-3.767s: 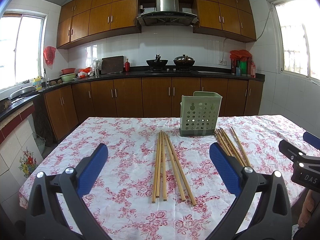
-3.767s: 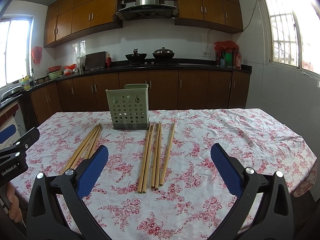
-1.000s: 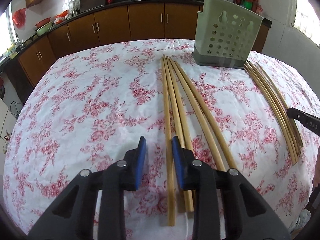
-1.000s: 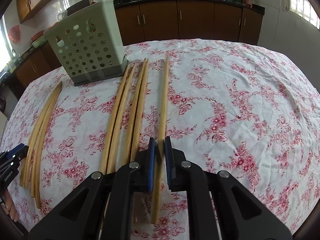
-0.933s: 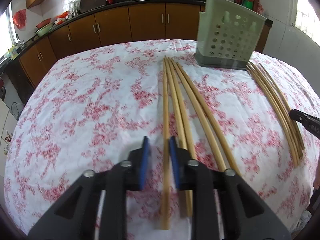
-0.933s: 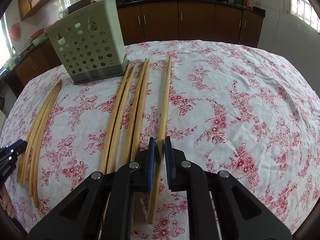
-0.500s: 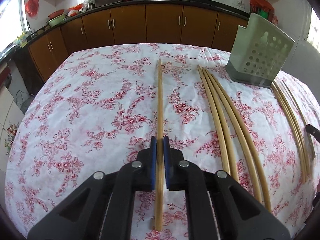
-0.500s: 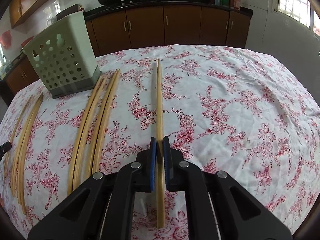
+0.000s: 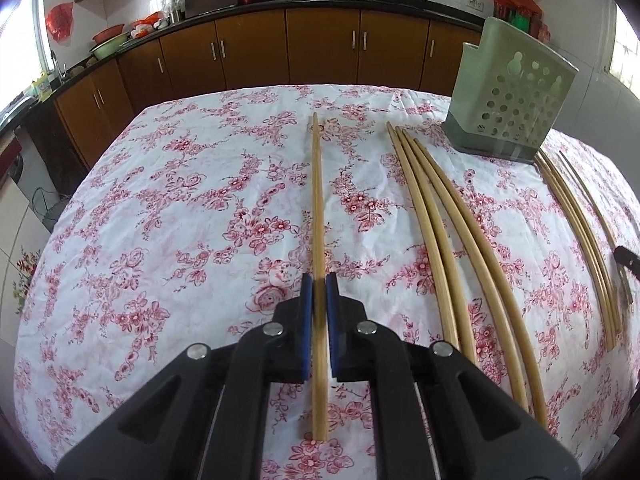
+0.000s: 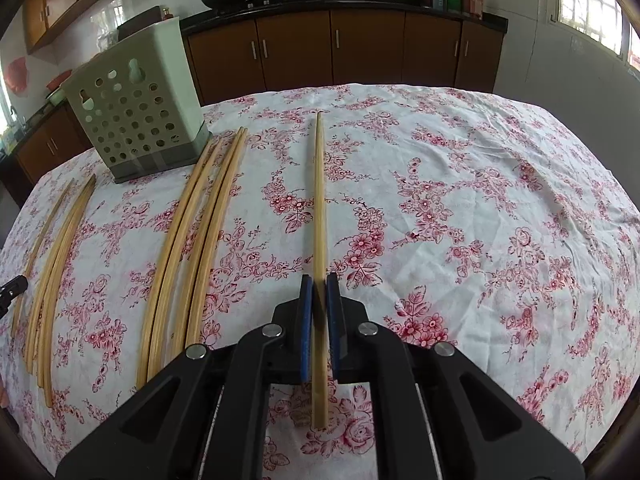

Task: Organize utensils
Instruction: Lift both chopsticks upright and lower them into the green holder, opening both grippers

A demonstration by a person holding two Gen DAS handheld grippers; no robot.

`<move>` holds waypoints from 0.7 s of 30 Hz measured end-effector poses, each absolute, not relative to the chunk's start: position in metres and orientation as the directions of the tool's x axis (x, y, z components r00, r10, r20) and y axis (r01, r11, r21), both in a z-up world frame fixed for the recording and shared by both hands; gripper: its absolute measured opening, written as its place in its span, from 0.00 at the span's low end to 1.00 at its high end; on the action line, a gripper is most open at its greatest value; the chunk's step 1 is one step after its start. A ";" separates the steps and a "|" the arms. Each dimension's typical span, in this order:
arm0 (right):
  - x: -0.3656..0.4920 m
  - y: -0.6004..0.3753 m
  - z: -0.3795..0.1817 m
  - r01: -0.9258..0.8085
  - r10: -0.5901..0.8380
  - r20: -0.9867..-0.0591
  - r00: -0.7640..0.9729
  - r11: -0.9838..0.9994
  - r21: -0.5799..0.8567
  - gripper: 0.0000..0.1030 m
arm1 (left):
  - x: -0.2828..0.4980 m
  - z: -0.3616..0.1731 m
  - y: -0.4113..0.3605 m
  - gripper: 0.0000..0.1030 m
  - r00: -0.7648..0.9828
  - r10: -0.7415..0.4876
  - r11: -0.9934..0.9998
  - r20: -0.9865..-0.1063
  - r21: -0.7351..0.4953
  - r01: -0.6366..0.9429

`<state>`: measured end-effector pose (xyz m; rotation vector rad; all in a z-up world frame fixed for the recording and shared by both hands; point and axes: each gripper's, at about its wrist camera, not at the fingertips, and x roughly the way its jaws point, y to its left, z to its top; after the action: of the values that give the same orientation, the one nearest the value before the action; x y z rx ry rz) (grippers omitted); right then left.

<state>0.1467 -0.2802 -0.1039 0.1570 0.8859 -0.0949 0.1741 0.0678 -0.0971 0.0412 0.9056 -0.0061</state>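
Two grips on my end: left gripper (image 9: 319,280) jaws clamp one chopstick (image 9: 317,200), right gripper (image 10: 319,280) jaws clamp another chopstick (image 10: 319,192). Perforated utensil holder (image 10: 136,108) stands ahead-left of right jaws.

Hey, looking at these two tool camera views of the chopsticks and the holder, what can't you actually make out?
- Inside of the green utensil holder: both views show only its outer perforated walls.
- Gripped stretch of each chopstick: covered by the blue pads.
- Other tool: cut off at the frame edge in each view.
- Items on the back counter: too small and distorted to identify.
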 end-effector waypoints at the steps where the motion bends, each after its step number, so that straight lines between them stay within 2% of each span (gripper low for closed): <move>1: 0.147 -0.282 -0.099 0.148 -0.012 -0.770 0.638 0.983 0.108 0.08 | 0.174 -0.094 0.068 0.08 0.622 0.011 0.999 -0.783 0.032 0.023; 11: 0.134 -0.292 0.003 0.128 -0.042 -0.572 0.819 0.986 0.110 0.08 | 0.170 0.017 0.081 0.08 0.818 -0.021 0.999 -0.574 -0.039 -0.001; 15: 0.136 -0.293 0.024 0.125 -0.048 -0.523 0.851 0.986 0.113 0.08 | 0.174 0.044 0.081 0.08 0.847 -0.032 0.998 -0.530 -0.055 0.003; 21: 0.143 -0.293 0.038 0.109 -0.042 -0.488 0.872 0.988 0.109 0.08 | 0.184 0.059 0.082 0.08 0.857 -0.024 0.999 -0.515 -0.054 -0.004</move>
<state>0.1427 -0.2934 0.0378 0.1351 0.5057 -0.0794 0.1841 0.0819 0.0589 -0.0535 0.5420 -0.0106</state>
